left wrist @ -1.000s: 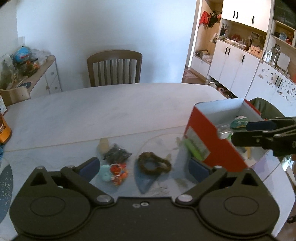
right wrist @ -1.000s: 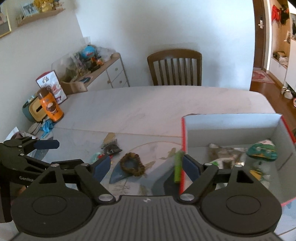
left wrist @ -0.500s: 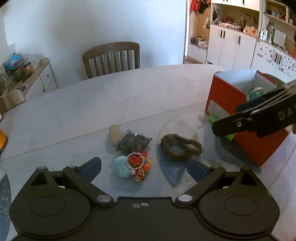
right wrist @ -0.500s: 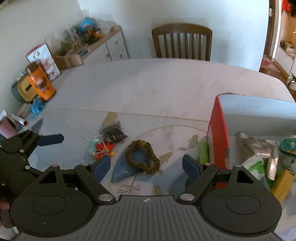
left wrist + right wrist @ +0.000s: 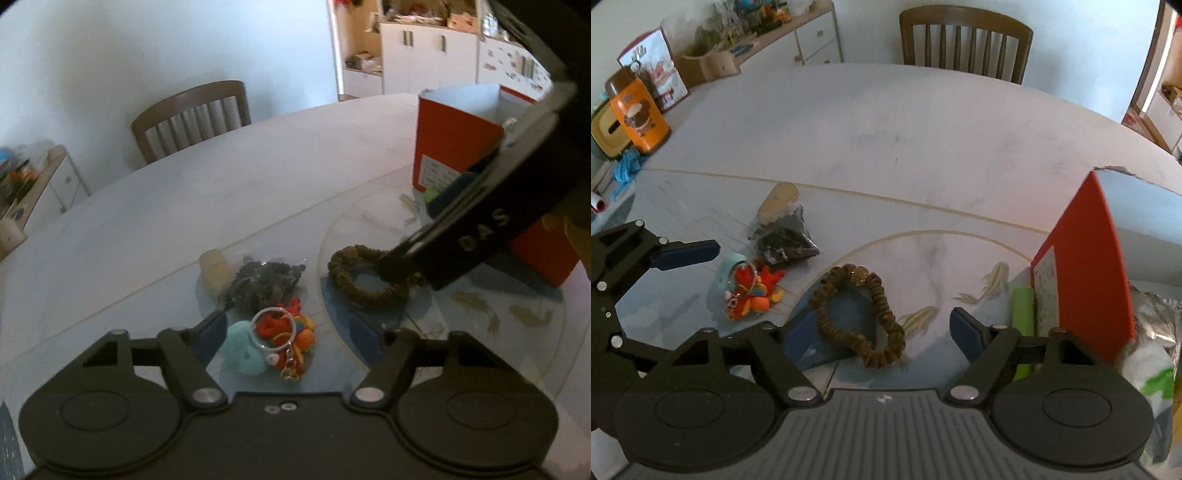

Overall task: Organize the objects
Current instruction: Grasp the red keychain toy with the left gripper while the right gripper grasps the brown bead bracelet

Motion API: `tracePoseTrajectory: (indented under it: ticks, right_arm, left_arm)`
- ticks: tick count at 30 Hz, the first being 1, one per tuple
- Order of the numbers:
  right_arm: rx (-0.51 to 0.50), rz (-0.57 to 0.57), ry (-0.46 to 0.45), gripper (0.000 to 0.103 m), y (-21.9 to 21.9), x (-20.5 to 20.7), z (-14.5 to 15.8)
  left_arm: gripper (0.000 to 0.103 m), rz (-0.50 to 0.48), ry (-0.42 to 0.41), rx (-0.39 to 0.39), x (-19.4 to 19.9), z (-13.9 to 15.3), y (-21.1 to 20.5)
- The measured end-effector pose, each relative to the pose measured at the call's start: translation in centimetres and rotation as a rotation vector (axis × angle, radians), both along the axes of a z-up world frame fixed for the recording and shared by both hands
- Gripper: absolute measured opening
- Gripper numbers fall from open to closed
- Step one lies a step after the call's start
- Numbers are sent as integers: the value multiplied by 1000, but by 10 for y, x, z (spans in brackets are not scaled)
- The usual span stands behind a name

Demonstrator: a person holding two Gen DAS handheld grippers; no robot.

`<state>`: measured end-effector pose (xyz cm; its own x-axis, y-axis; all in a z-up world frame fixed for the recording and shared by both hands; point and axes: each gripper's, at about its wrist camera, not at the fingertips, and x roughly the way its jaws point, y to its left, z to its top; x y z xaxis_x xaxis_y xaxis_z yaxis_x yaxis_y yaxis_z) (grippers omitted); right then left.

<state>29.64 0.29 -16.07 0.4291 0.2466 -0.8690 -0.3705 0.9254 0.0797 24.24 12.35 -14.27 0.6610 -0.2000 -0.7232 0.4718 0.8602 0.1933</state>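
A brown scrunchie (image 5: 857, 310) lies on the table between the spread fingers of my open right gripper (image 5: 879, 330). A colourful keychain toy (image 5: 280, 336) with a metal ring lies between the fingers of my open left gripper (image 5: 288, 328). Behind the keychain toy are a black packet (image 5: 266, 280) and a beige cylinder (image 5: 212, 266). The red box (image 5: 1082, 266) stands at the right with packets inside, and a green tube (image 5: 1021, 306) leans at its wall. In the left wrist view a right gripper finger (image 5: 461, 240) reaches down to the scrunchie (image 5: 369, 277).
A wooden chair (image 5: 964, 44) stands at the far side of the table (image 5: 886, 129). An orange bottle (image 5: 639, 118) and clutter sit at the far left edge. White cupboards (image 5: 424, 55) line the room behind the red box (image 5: 454, 144).
Both grippers have come down and closer to the table. The right one swung left from the box to the scrunchie. The left one closed in on the keychain toy.
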Motion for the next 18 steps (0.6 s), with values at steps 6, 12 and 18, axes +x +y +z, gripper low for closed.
tracePoseTrajectory:
  ticks: [6,12,18]
  right_arm:
    - [-19,6,13,59,4,11,-8]
    - [-42,41,9,48,13,14,-10]
    - [-54,60,19,34,19,16,-17]
  left_arm:
    - [53,-62,-26,68,6,-6,-11]
    - [45,-81,-31,100,7,-12,-12]
    - [38,-88,-43,115,7,-15,-12]
